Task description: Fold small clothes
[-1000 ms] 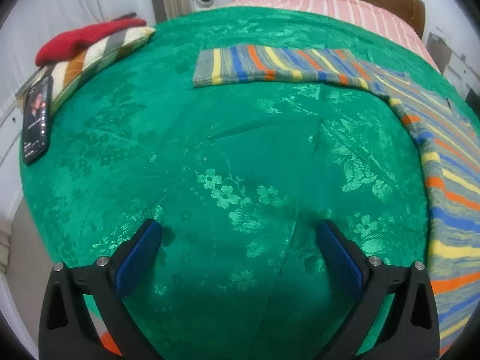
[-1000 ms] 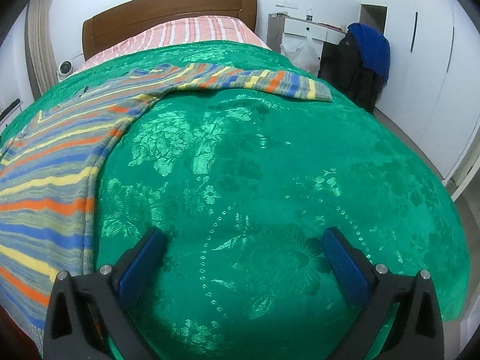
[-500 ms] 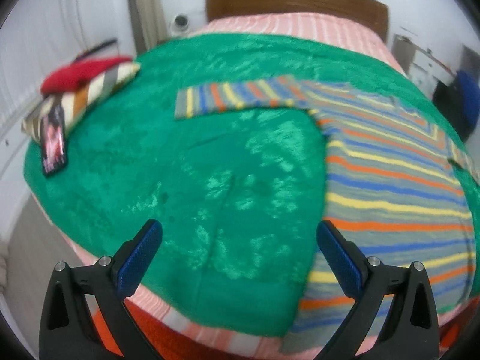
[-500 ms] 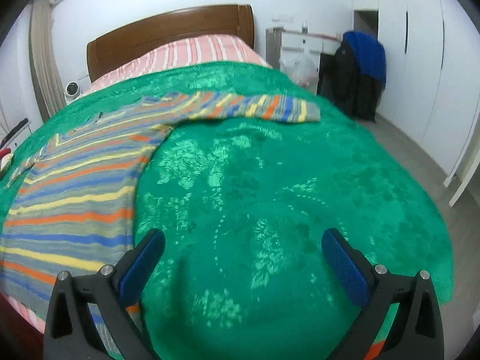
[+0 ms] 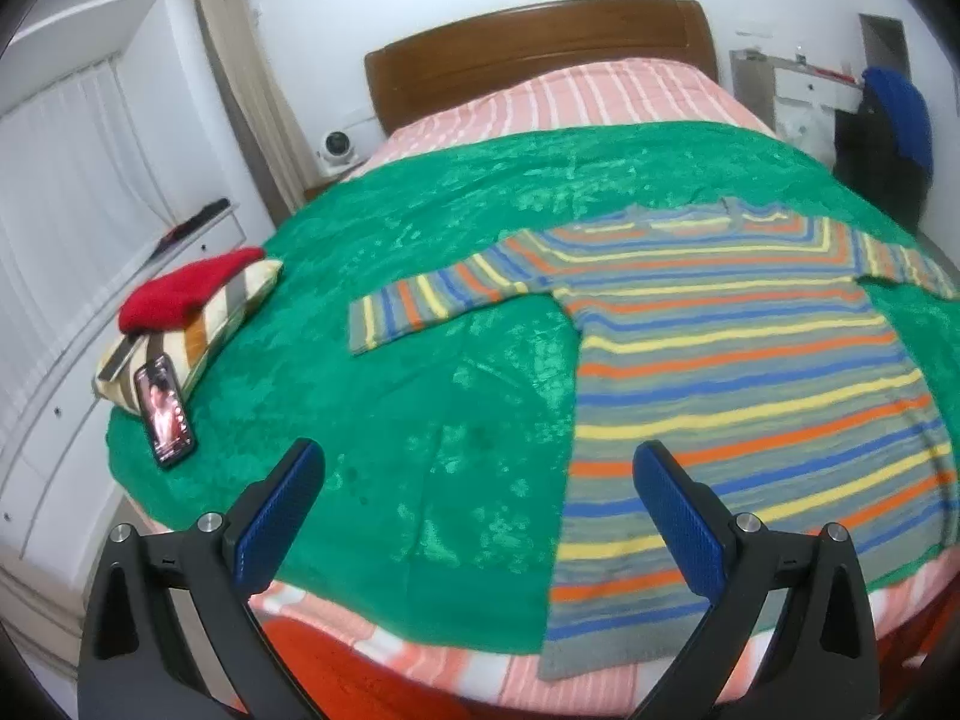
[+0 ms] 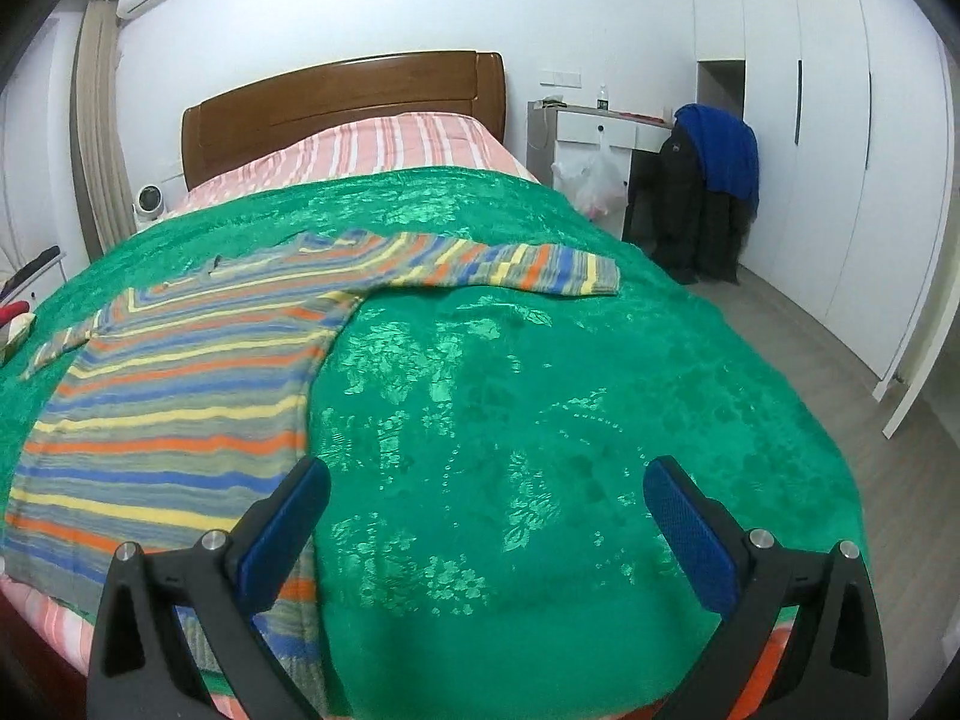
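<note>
Left tongs (image 5: pixel 474 507) hang released above the bed's near edge, gripping nothing; right tongs (image 6: pixel 486 516) likewise, spread wide. Between them the striped sweater (image 5: pixel 720 372) lies flat on the green bedspread (image 5: pixel 420 312), both sleeves out, hem at the near edge. By my reading 0 folds are made; all folding remains. No legible writing anywhere; the phone (image 5: pixel 165 411) screen is too small to read.

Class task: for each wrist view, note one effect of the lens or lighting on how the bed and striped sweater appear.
Left wrist view: fisheye bulges the green bedspread into a dome; the striped sweater looks slightly soft. Right wrist view: glare patches shine on the bedspread; the wardrobe doors curve.
</note>
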### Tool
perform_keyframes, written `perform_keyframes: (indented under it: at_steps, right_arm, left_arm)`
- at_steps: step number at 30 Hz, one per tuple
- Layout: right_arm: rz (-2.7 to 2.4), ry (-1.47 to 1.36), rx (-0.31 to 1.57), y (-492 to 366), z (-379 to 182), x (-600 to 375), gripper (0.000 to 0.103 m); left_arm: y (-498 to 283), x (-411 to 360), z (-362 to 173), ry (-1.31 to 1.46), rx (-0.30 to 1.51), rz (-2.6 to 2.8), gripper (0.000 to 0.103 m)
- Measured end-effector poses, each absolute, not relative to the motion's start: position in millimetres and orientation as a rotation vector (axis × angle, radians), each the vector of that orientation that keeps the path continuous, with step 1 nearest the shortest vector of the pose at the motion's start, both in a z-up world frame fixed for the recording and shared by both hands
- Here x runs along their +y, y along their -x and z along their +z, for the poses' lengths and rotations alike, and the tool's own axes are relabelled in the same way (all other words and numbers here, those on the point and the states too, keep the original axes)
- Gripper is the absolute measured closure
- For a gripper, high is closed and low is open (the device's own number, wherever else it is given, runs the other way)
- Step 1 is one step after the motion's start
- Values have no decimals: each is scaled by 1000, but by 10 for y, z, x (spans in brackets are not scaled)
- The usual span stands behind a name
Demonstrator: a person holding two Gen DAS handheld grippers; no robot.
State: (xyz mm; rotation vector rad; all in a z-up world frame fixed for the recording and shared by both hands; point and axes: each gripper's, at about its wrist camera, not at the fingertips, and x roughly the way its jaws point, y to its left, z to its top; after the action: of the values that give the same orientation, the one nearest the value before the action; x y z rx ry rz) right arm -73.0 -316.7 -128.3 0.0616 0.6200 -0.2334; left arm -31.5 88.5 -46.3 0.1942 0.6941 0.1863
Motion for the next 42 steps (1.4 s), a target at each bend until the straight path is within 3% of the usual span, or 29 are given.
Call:
perform_keyframes:
  at_steps: [19, 33, 42]
  right_arm:
    - [-225, 7, 578, 787, -1213, -3003, 0]
    - [-154, -5, 615, 641, -995, -2934, 0]
    - [-109, -16, 692, 316, -1233, -2899, 0]
  left_arm:
    - [391, 773, -503, -27, 764, 89, 1]
    - [-253, 881, -836, -22, 790, 67, 1]
    - [-779, 1285, -1164, 30, 766, 138, 1]
